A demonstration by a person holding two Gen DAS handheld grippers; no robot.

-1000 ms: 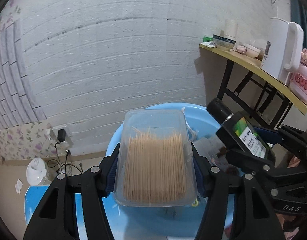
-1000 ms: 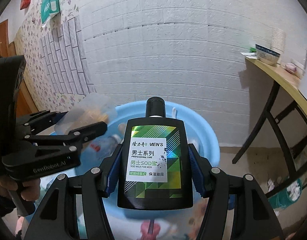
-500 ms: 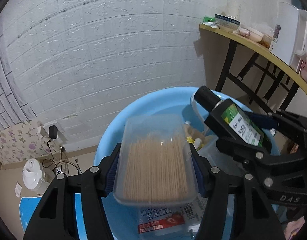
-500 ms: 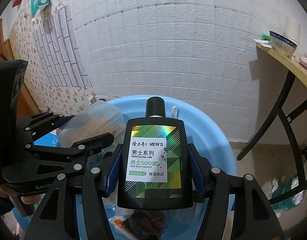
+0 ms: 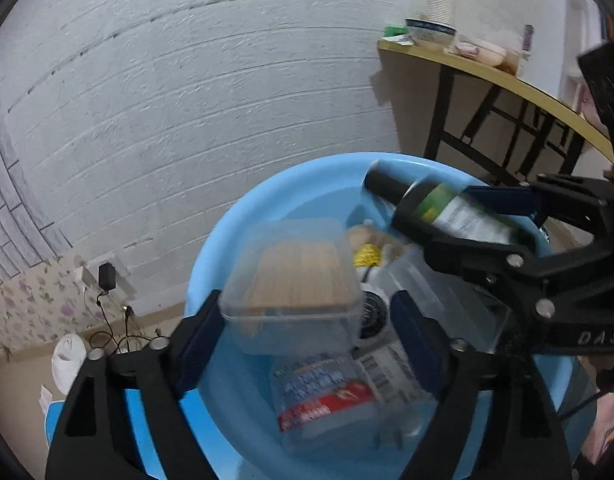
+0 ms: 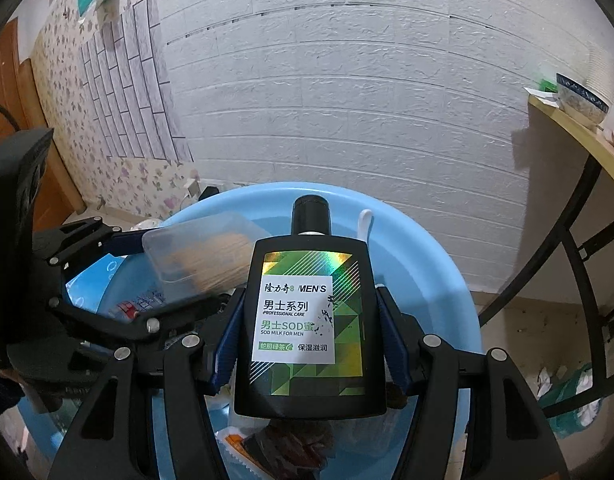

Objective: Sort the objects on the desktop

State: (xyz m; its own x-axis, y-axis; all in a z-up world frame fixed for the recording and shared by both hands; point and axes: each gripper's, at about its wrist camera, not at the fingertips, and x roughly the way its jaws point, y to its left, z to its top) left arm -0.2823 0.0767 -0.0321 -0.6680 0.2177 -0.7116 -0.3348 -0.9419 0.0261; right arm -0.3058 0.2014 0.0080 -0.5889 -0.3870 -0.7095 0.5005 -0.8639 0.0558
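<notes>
My left gripper [image 5: 305, 304] hangs over the blue basin [image 5: 267, 192] and its jaws are opening. The clear toothpick box [image 5: 295, 280] lies tilted between them, with a gap at the right pad and nothing pressing on it. My right gripper [image 6: 309, 300] is shut on the black men's lotion bottle [image 6: 307, 320], cap pointing away, above the same basin [image 6: 447, 280]. In the left wrist view the bottle [image 5: 447, 212] and right gripper [image 5: 459, 220] hover over the basin's right side. The right wrist view shows the box [image 6: 199, 248] in the left gripper [image 6: 163, 272].
In the basin lie a clear packet with a red label [image 5: 327, 400], a yellow item [image 5: 367, 254] and a clear container [image 5: 427, 292]. A wooden shelf table [image 5: 487, 76] with a bowl and cups stands at right. A plug [image 5: 107, 276] is in the wall socket.
The left jaws have spread and the toothpick box has tipped loose between them. Both grippers have sunk closer over the basin. The right gripper still grips the bottle.
</notes>
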